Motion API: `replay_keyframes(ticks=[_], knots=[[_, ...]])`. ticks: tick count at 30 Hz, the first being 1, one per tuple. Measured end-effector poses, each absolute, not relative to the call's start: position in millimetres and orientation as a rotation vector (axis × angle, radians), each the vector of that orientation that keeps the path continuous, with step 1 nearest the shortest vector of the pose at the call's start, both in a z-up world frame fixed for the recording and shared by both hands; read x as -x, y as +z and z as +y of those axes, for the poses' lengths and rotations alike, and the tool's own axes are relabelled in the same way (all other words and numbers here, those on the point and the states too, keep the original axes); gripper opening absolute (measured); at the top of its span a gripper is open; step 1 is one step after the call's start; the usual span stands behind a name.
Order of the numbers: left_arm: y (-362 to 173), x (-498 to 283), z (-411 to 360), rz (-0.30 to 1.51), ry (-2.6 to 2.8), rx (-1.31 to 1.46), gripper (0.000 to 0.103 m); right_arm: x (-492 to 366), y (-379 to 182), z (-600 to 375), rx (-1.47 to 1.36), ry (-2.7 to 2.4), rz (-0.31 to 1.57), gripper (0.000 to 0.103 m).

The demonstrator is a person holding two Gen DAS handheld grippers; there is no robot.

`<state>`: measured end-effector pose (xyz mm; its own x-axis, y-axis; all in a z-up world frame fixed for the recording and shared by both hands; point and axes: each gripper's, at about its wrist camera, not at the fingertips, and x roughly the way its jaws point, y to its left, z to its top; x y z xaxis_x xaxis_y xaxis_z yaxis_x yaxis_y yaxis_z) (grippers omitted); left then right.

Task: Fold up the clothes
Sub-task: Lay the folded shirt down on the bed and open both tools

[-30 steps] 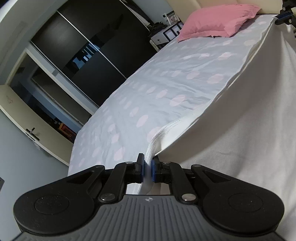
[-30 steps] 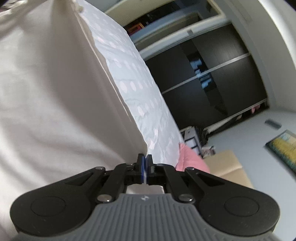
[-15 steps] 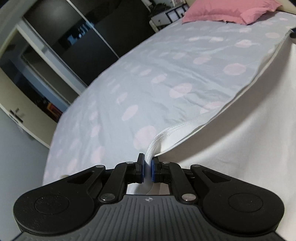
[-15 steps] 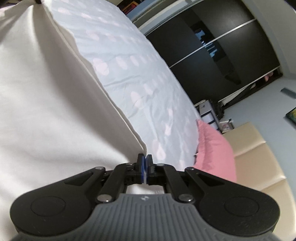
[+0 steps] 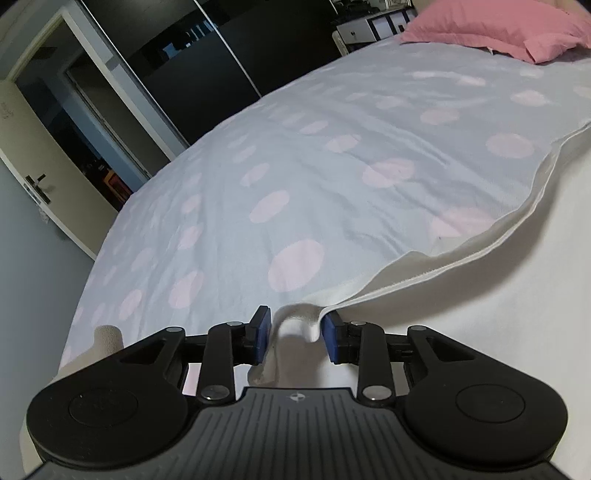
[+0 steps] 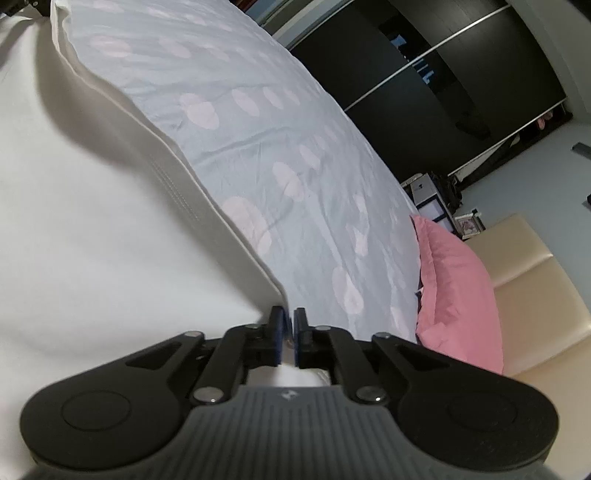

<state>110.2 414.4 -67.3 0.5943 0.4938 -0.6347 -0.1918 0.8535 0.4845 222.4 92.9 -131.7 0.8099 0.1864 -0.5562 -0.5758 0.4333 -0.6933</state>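
A white garment (image 5: 480, 295) lies spread on the bed, its hemmed edge running across the spotted sheet. My left gripper (image 5: 295, 334) is open, with the garment's corner lying loose between its blue pads. In the right wrist view the same white garment (image 6: 92, 221) fills the left side. My right gripper (image 6: 289, 334) is shut on the garment's other corner, low over the bed.
The bed has a pale blue sheet with pink dots (image 5: 295, 166) and a pink pillow (image 5: 509, 26) at its head, which also shows in the right wrist view (image 6: 454, 295). Dark sliding wardrobe doors (image 6: 443, 74) and an open door (image 5: 55, 147) stand beyond the bed. A cream headboard (image 6: 535, 295) is at the right.
Both grippers have lowered the garment down onto the bed. My left gripper has opened and let go of its corner. My right gripper stays shut.
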Motion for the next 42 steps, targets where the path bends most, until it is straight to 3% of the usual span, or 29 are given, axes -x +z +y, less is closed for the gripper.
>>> replay_keyframes(ticks=[4,8,11,32,42], knots=[[-59.3,-103.4,417.6,0.84,0.448,-0.42,0.032,-210.1,-127.8,86.1,1.029,0.477,0.422,0.011],[-45.5,-94.6,431.0,0.829,0.484,-0.405,0.036,-207.1,-116.2,76.5,1.035,0.448,0.401,0.023],[-37.7,-83.4,436.2,0.83,0.497,-0.42,0.037,-202.0,-104.8,63.9,1.032,0.437,0.397,0.027],[-16.8,59.4,405.5,0.937,0.257,-0.388,0.037,-111.6,-50.0,-56.8,0.633,0.703,0.767,0.027],[-33.3,106.9,392.0,0.949,0.197,-0.344,0.049,-69.0,-29.3,-123.6,0.395,0.699,0.817,0.031]])
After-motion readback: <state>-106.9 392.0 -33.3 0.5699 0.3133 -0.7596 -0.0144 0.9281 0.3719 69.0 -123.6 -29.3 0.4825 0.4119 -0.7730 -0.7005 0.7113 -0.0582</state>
